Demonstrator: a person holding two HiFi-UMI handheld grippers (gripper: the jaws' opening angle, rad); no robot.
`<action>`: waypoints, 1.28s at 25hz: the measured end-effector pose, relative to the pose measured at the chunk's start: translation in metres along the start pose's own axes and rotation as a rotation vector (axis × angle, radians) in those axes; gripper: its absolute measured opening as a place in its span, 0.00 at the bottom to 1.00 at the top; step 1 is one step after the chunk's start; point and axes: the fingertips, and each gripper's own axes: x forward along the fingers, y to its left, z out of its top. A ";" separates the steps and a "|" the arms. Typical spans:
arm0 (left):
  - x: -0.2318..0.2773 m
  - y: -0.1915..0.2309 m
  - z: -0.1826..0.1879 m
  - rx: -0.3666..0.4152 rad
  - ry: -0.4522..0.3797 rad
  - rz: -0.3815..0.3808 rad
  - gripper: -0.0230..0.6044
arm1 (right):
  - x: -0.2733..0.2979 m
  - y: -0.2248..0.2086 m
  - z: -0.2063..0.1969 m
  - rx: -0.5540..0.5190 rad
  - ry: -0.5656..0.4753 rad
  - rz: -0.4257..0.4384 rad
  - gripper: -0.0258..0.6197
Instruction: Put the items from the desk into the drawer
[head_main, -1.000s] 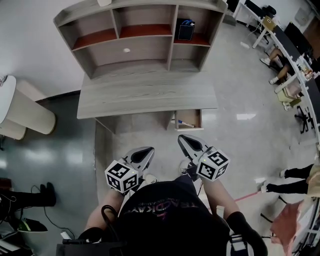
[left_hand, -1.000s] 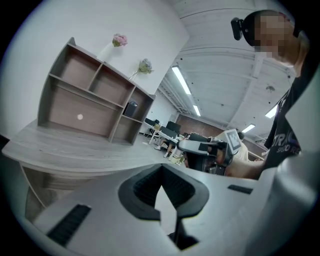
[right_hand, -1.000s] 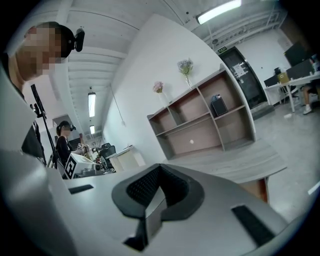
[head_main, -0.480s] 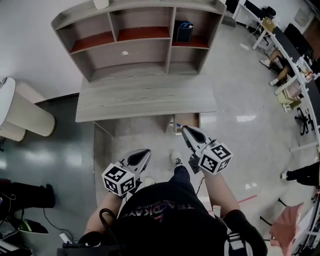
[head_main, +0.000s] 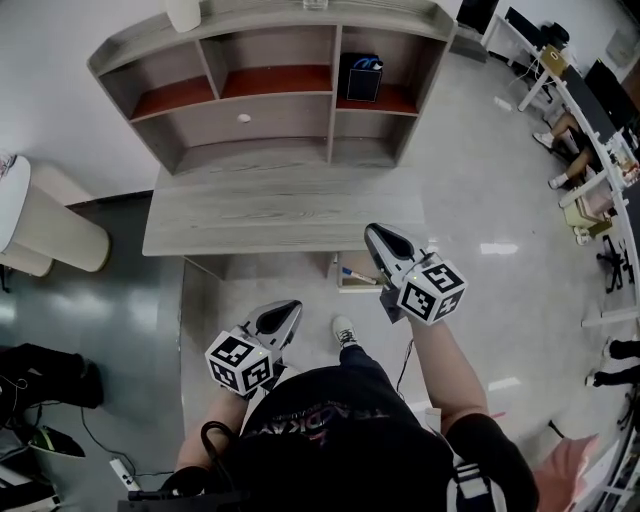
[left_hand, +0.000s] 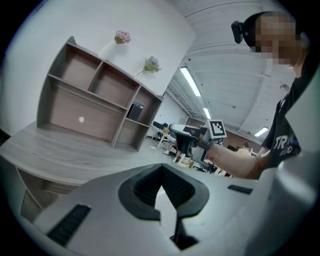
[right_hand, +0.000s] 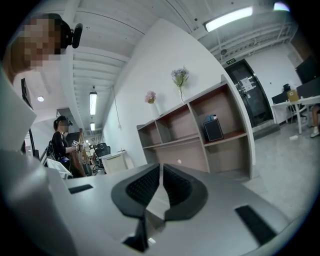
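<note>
Since the top of the table (head_main: 250, 215) looked bare, I think most of the things were already in the drawer (head_main: 352, 288). It stood pulled out under the table's front edge, near its right end. A thin thing (head_main: 358, 276) with a blue end lay inside it, too small to tell if it was a pen.

The right tool (head_main: 378, 237) hung just in front of the table, over the drawer. Its jaws were pressed together with nothing in them, maybe ready to push the drawer shut. The left tool (head_main: 288, 312) was farther out from the table, also pressed together and empty.

The right tool covered part of the drawer, so more things could have lain there unseen. A black box (head_main: 360, 78) sat on the shelf (head_main: 270, 110) at the back of the table. The person's body hid the floor farthest from the table.
</note>
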 end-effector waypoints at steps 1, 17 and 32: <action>0.005 0.000 0.002 -0.003 -0.002 0.006 0.05 | 0.004 -0.010 0.007 -0.010 -0.004 -0.001 0.07; 0.053 0.026 0.024 -0.042 -0.021 0.130 0.05 | 0.085 -0.152 0.109 -0.089 -0.074 -0.042 0.15; 0.061 0.037 0.029 -0.101 -0.084 0.290 0.05 | 0.178 -0.255 0.191 -0.191 -0.078 -0.139 0.23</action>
